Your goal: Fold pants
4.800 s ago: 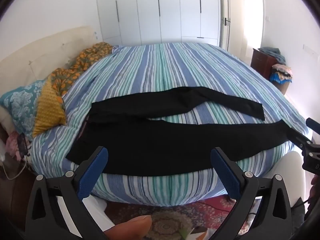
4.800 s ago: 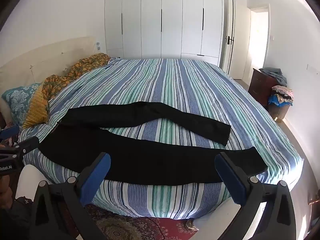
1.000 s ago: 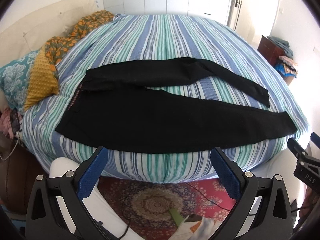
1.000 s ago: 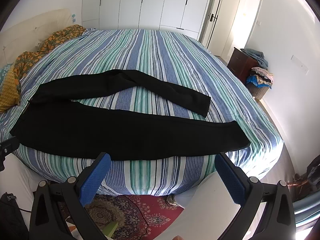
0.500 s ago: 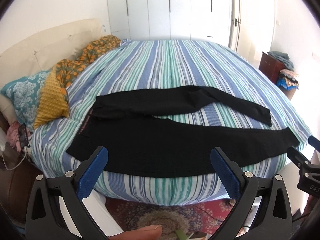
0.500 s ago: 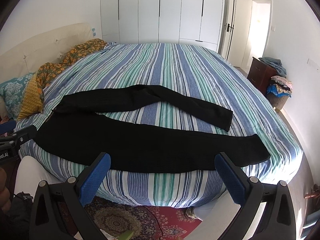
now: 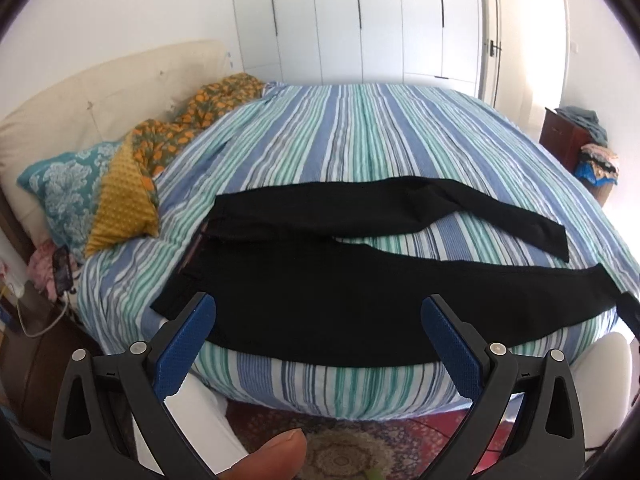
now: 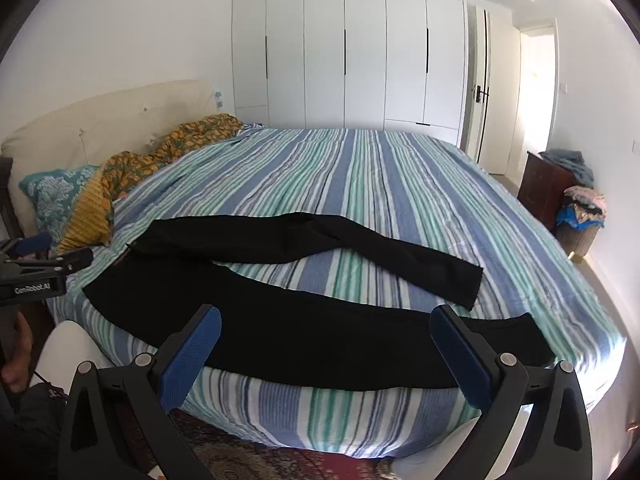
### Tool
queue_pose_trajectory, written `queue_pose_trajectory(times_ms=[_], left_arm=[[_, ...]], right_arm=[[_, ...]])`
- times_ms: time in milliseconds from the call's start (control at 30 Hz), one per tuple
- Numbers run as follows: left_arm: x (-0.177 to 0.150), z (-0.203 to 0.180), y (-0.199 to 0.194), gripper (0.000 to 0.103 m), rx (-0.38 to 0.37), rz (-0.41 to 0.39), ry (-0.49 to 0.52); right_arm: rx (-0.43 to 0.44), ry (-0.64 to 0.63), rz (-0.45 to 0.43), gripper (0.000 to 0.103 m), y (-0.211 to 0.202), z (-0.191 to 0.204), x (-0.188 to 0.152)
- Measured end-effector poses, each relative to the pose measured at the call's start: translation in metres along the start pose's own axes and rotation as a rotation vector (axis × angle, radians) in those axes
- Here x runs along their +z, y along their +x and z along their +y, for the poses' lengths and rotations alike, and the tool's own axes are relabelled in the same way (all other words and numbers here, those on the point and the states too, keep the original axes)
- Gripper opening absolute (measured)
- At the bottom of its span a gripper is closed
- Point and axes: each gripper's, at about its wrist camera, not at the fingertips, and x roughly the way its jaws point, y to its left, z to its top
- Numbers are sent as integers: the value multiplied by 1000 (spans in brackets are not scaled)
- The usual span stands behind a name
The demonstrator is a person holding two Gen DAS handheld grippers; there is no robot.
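Nothing's folded yet: the pants lie spread on the bed (legs apart), both grippers, left and right, agape and empty, needing a leg-end grab next.

We read a single text, "GenRobot.AI", printed in white on the black body of the left gripper, seen at left.

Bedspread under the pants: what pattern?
Blue, teal and white stripes on the bedspread, under the black pants. Clearest in the right wrist view.
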Motion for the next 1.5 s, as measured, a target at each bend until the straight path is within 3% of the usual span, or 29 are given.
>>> queue_pose_trajectory(times_ms=[100,333,600,900,1000,1067,1167,1400,1433,1467,1500], left_arm=[[-4,-9,5,103,-63,54,20],[-5,-16,-3,103,-149,50,9],[0,-15,4,102,-140,40,17],[9,-26,16,102,-154,59,17],[3,-27,25,102,-130,88,28],[-1,-27,34,102,-120,125,23],[-5,-28,46,102,-113,175,15],[-9,-33,68,102,-73,242,31],[-9,-33,72,102,-70,253,34],[-10,-33,74,102,-68,261,35],[-10,-32,77,102,-68,265,36]], right_arm=[[48,14,-14,103,0,8,-4],[85,-5,57,103,8,17,-13],[87,1,97,103,15,10,-20],[32,100,132,103,60,-53,-14],[-85,38,155,101,98,-97,-10],[-141,-9,194,86,133,-131,-5],[-151,-104,303,68,198,-164,-3],[-250,-337,468,63,324,-191,-16],[-250,-347,481,44,333,-194,-17],[-232,-338,490,15,337,-198,-15],[-231,-331,492,9,336,-202,-8]])
